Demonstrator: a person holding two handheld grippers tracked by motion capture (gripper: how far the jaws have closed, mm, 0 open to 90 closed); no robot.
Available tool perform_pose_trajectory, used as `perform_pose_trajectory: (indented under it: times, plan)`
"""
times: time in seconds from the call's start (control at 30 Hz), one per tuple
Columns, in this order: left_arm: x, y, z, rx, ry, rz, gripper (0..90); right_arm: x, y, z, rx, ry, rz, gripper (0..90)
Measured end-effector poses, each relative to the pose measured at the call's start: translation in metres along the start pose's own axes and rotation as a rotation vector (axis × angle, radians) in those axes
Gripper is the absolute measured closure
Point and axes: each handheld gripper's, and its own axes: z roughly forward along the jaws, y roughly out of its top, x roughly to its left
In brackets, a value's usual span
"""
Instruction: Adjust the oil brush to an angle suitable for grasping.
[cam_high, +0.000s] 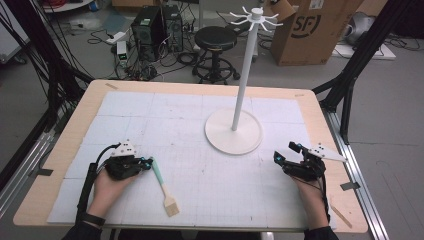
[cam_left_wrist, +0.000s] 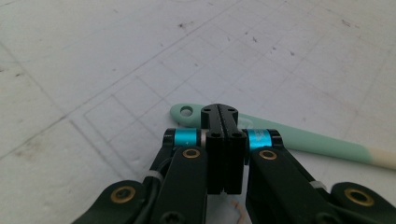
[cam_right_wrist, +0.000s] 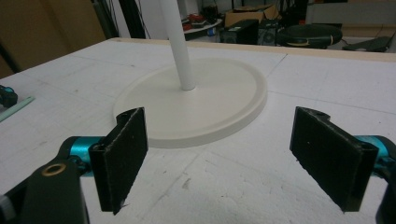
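A brush (cam_high: 159, 176) with a mint-green handle and a pale bristle head lies on the white mat at the front left. My left gripper (cam_high: 148, 163) is shut, and its tips rest over the hole end of the handle (cam_left_wrist: 317, 142). In the left gripper view the jaws (cam_left_wrist: 219, 112) are pressed flat together and the handle passes behind them. My right gripper (cam_high: 286, 153) stands open near the front right, empty, facing the white stand (cam_high: 233, 131). The stand's round base (cam_right_wrist: 210, 98) and pole lie just beyond the open gripper (cam_right_wrist: 219, 140).
The stand's tall pole (cam_high: 245, 75) ends in a ring of hooks. A thin wooden stick (cam_high: 340, 215) lies near the table's front right corner. Beyond the table's far edge stand a stool (cam_high: 215, 40), computer towers (cam_high: 156, 31) and a cardboard box (cam_high: 310, 27).
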Motion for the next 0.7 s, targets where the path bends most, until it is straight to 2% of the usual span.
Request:
perform_pose_trajectory:
  times: [0.1,0.23,0.43,0.6,0.7]
  plan:
    - [-0.002,0.006,0.008,-0.002,0.002,-0.002,89.7,0.0,0.0,0.0,0.0,0.001,0.001,18.7]
    - [-0.007,0.017,0.023,0.0,-0.021,0.0,89.7,0.0,0.0,0.0,0.0,0.002,0.004,18.7]
    - [-0.014,0.028,0.037,0.007,-0.032,0.003,89.7,0.0,0.0,0.0,0.003,0.004,0.003,18.8]
    - [-0.023,0.041,0.052,0.017,-0.056,0.027,89.7,0.0,0.0,0.001,0.007,0.004,-0.003,18.8]
    - [-0.028,0.046,0.061,0.02,-0.07,0.028,89.7,0.0,0.0,0.001,0.007,0.005,-0.005,18.8]
